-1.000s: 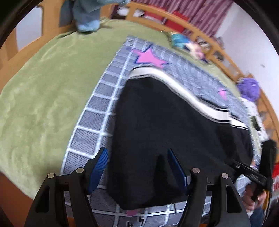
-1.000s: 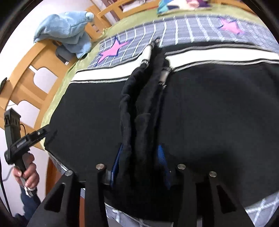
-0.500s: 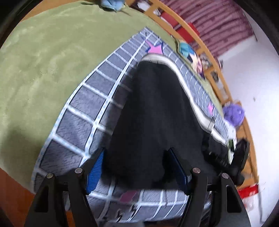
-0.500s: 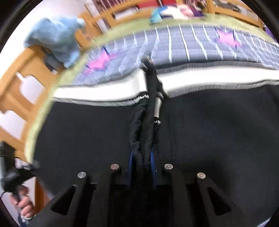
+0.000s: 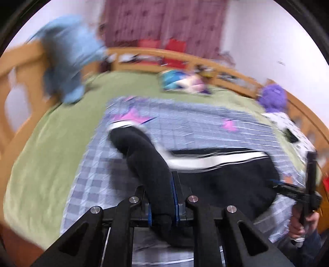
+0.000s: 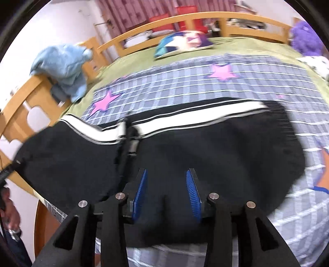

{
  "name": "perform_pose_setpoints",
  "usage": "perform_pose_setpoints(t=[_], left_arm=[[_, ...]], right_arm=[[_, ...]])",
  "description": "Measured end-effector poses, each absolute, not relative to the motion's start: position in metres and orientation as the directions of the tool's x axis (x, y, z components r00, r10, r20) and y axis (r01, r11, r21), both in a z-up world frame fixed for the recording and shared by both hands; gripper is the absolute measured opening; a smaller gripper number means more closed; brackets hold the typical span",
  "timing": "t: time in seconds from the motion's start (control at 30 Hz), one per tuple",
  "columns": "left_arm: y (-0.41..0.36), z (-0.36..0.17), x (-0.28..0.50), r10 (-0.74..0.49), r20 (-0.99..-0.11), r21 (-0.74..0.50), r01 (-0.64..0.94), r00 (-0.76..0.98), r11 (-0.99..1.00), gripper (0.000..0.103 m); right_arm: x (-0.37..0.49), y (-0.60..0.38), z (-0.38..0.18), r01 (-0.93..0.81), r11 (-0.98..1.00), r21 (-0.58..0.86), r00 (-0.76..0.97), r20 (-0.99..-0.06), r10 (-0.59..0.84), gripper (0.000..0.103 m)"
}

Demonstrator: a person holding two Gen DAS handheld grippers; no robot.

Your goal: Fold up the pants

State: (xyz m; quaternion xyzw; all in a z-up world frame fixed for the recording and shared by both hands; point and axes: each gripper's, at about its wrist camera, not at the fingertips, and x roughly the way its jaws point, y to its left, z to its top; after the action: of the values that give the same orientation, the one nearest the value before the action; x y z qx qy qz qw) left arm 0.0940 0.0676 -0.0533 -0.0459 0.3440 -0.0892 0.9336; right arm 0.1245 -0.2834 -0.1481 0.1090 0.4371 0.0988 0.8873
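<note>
A bed with a curved wooden rail (image 6: 205, 17) carries a green blanket (image 5: 47, 143) under a grey checked quilt (image 6: 205, 86) with pink stars. Behind stand white walls (image 5: 267, 41) and a maroon curtain (image 5: 160, 22).

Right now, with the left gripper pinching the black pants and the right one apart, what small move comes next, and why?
Probably carry the left gripper across, drawing its pinched fold of the black pants over the flat half. Its pads clamp a raised ridge of cloth, while the right gripper is opening, its pads off the fabric.
</note>
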Motion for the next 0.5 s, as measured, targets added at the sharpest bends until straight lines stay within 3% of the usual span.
perform_pose_setpoints(t=[0.2,0.3,0.5], left_arm=[[-0.066,-0.024,0.109,-0.395,-0.606,-0.164,0.377,0.69,0.912,0.014],[-0.127,-0.033,0.123,-0.518,-0.621,-0.245,0.482,0.589,0.841,0.014],[-0.208,-0.091,0.147,-0.588,-0.737,-0.371,0.53,0.331,0.763,0.018]], right_arm=[[0.093,-0.359,-0.135,0.019,0.966,0.258,0.625,-0.757,0.19,0.04],[0.078,-0.393,-0.133,0.07,0.957,0.282,0.621,-0.763,0.179,0.041],[0.058,-0.449,-0.132,0.159,0.934,0.32,0.648,-0.748,0.146,0.045]])
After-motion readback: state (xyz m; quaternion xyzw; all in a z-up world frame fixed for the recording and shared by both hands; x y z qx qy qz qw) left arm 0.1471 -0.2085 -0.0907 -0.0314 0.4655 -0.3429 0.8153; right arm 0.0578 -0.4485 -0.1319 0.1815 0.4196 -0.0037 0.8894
